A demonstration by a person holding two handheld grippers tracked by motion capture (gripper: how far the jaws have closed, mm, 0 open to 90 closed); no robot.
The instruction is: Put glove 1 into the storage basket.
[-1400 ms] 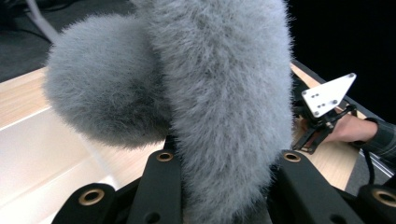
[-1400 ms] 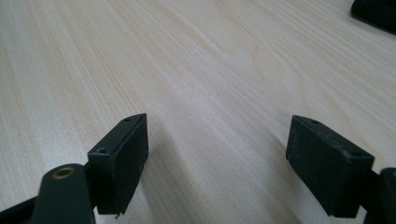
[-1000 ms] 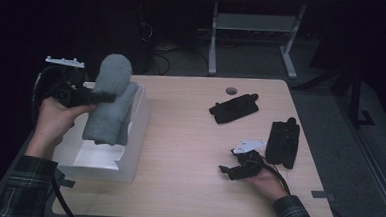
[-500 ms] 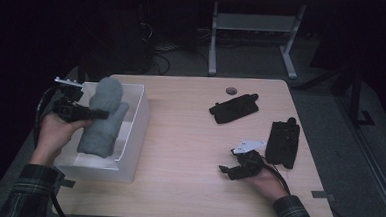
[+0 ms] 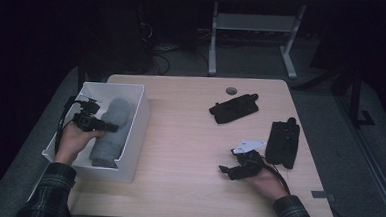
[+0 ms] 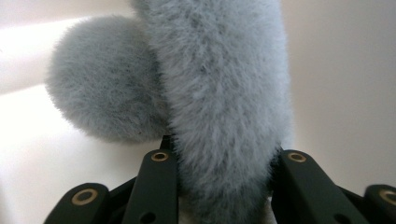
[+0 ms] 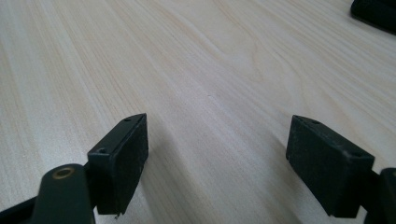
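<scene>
Grey fuzzy roll (image 5: 110, 132) is lowered into white box (image 5: 139, 119).
Roll is clamped by left gripper (image 5: 99, 126), jaws just easing; right gripper (image 5: 230, 169) is held open over bare table (image 5: 179, 138).

No text, label, brand, number or sign can be read anywhere.

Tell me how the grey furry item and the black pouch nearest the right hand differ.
The grey furry item is pale grey and fluffy, while the black pouch is dark and smooth-looking. The furry item lies inside the white box at the table's left, while the pouch rests on the bare wooden table at the right. The left tongs have the furry item between them; nothing touches the pouch. Both are elongated and lie flat.
</scene>
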